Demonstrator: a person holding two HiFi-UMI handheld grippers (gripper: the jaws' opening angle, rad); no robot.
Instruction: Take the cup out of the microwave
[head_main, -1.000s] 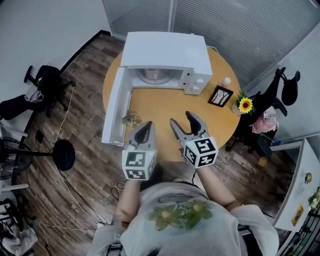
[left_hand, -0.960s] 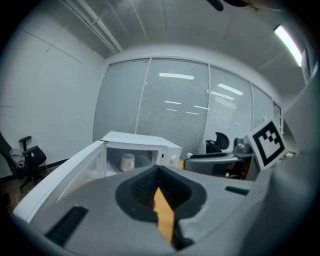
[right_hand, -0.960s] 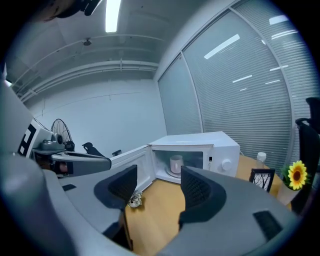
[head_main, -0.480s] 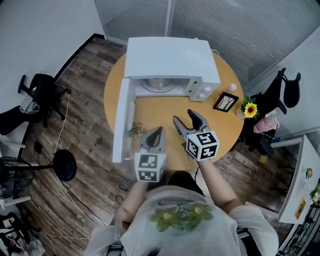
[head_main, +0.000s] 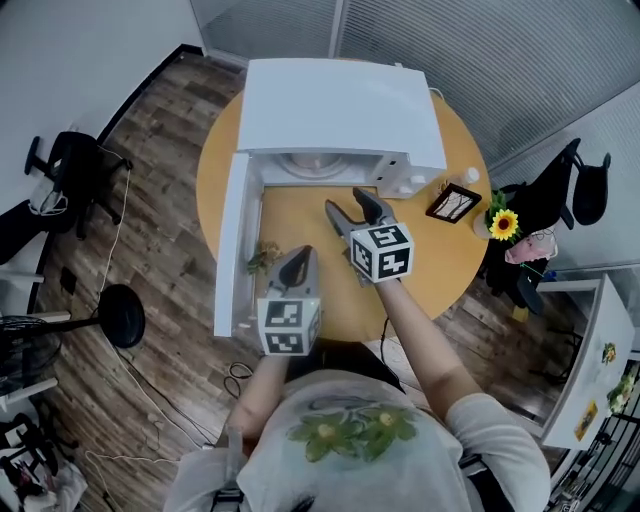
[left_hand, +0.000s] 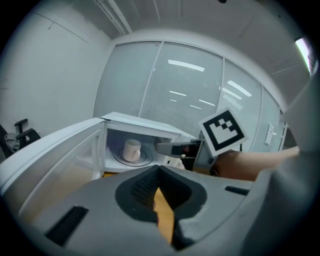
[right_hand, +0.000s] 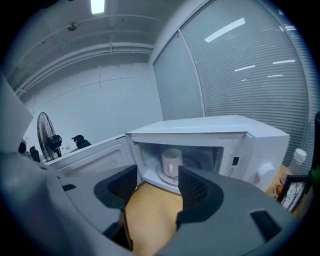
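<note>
Round table w/ microwave, door open; cup inside, mid-frame, straight ahead of our right gripper, jaws apart, empty, nearer. Our left gripper, lower left, jaws together.

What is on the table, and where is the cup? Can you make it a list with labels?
Cup: inside the microwave, upright on the turntable
Microwave door: swung open
Right gripper: fingers apart, aimed at the cup, empty
Left gripper: fingers together, empty
Table: round, also holds a sunflower and a picture frame
</note>
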